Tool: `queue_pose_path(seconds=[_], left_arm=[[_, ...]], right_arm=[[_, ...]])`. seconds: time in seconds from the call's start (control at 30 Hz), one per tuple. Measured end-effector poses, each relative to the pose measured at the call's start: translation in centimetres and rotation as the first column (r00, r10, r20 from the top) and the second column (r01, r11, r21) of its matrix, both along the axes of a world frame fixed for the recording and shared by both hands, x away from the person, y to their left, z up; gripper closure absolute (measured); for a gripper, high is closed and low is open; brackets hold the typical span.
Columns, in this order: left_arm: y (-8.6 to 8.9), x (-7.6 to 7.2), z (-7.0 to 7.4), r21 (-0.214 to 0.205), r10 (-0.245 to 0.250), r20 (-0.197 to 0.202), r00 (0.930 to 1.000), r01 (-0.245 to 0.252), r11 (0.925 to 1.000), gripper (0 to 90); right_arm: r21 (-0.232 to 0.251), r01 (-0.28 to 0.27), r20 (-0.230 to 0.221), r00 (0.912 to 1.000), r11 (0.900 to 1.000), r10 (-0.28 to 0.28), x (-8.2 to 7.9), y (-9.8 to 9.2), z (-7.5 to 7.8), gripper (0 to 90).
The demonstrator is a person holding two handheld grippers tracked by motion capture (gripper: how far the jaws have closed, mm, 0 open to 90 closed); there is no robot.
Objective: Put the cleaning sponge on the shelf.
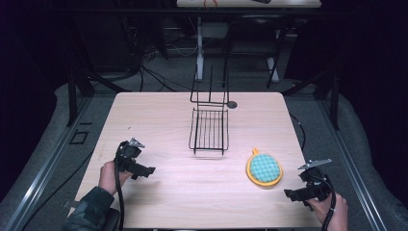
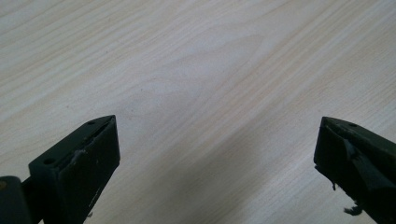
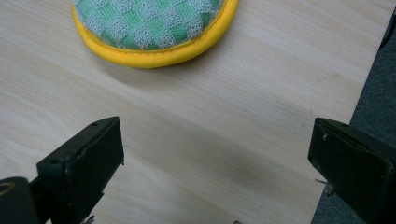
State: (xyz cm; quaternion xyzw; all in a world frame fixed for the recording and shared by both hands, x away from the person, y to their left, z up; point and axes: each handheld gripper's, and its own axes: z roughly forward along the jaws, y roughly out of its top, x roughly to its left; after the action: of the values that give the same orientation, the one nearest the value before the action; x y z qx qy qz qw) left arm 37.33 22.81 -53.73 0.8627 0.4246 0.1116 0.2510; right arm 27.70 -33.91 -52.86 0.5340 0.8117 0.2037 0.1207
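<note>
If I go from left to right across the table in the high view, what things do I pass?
Left gripper → black wire rack → round yellow-and-green scrubber pad → right gripper.

Table (image 1: 159, 192): pale wood-grain laminate, smooth, matt. Sponge pad (image 1: 264, 168): green-and-grey woven cloth, nubbly, yellow fabric rim. Rack (image 1: 209, 130): thin black wire. Jaws: matt black plastic, scuffed.

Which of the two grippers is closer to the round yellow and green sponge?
The right gripper, near the table's right front corner. The sponge lies just ahead of its open jaws, while the left gripper is far across the table, over bare wood.
</note>
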Motion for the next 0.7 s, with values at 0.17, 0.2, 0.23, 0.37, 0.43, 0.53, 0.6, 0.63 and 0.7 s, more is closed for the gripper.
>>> queue_pose_path(seconds=[0.17,0.2,0.23,0.37,0.43,0.53,0.6,0.63,0.7], left_arm=[[-0.1,0.0,0.1,0.002,-0.005,0.001,1.0000,0.005,1.0000,0.4],[-0.1,0.0,0.1,0.002,-0.006,0.002,1.0000,0.006,1.0000,0.3],[-0.1,0.0,0.1,0.001,-0.006,0.001,1.0000,0.006,1.0000,0.3],[-0.1,0.0,0.1,0.002,-0.004,0.005,1.0000,0.004,1.0000,0.3],[0.0,0.0,0.1,0.002,-0.004,0.004,1.0000,0.004,1.0000,0.3],[0.0,0.0,0.1,0.001,-0.008,-0.001,1.0000,0.008,1.0000,0.3],[0.0,0.0,0.1,0.001,-0.008,0.002,1.0000,0.008,1.0000,0.3],[-0.1,0.0,0.1,0.003,-0.009,0.003,1.0000,0.009,1.0000,0.3],[-0.1,0.0,0.1,0.004,-0.007,0.005,1.0000,0.007,1.0000,0.3]], right_arm=[[0.020,0.000,0.007,1.0000,0.9998,-0.001,0.1,0.1,0.2,2.8],[0.021,0.001,0.010,1.0000,0.9998,-0.001,0.1,0.1,0.2,2.8],[0.025,-0.001,0.011,0.9999,0.9997,0.001,0.1,0.2,0.3,2.8],[0.025,-0.006,0.015,0.9999,0.9997,0.005,0.4,0.4,0.4,2.7],[0.028,-0.009,0.016,0.9998,0.9996,0.009,0.5,0.5,0.5,2.7],[0.032,-0.013,0.024,0.9996,0.9994,0.012,0.7,0.7,0.6,2.4],[0.032,-0.021,0.034,0.9992,0.9993,0.020,0.9,0.9,0.8,2.0],[0.032,-0.021,0.036,0.9992,0.9993,0.020,1.0,1.0,0.8,2.0],[0.033,-0.029,0.039,0.9988,0.9990,0.028,1.1,1.2,0.9,1.9]])
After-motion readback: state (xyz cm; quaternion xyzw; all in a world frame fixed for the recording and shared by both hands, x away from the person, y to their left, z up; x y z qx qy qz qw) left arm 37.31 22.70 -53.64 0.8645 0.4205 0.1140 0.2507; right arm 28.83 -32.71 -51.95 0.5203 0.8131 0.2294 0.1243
